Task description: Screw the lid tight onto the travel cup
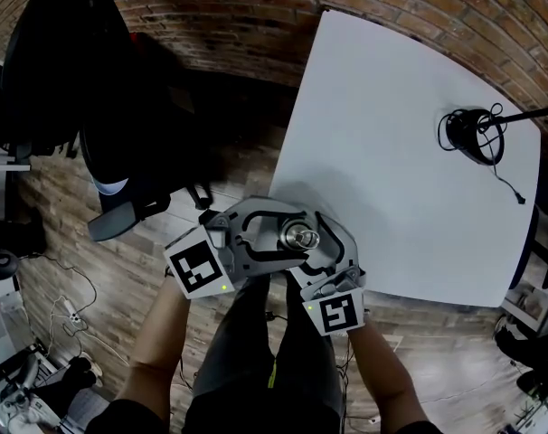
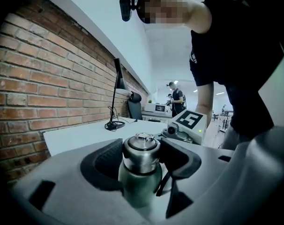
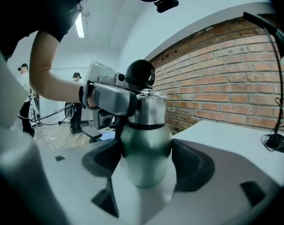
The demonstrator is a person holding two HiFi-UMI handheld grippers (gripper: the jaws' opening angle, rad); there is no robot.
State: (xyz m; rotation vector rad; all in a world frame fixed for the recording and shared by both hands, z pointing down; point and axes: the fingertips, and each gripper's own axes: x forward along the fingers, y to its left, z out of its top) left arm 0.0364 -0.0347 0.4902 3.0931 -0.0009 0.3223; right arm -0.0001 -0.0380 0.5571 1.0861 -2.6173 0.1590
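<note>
Holding the travel cup (image 3: 146, 144) upright just off the near corner of the tabletop (image 1: 392, 152), your right gripper (image 3: 146, 164) reaches in from 5 o'clock, fingers (image 3: 190, 165) tight on the green body. Your left gripper (image 2: 141, 157) sits at 8 o'clock, fingers (image 2: 178, 158) closed round the lid (image 2: 141, 149). Nothing seems to block the twist; the black stand (image 1: 473, 136) sits far off at 2 o'clock.

The head view looks steeply down on the travel cup (image 1: 300, 237) near the white counter's (image 1: 392, 134) edge. The left tool's (image 2: 142, 154) camera sits close beside the cup's lid (image 2: 141, 146). The right tool's (image 3: 146, 161) camera faces it from the cup's opposite side. All three views share the cup.
</note>
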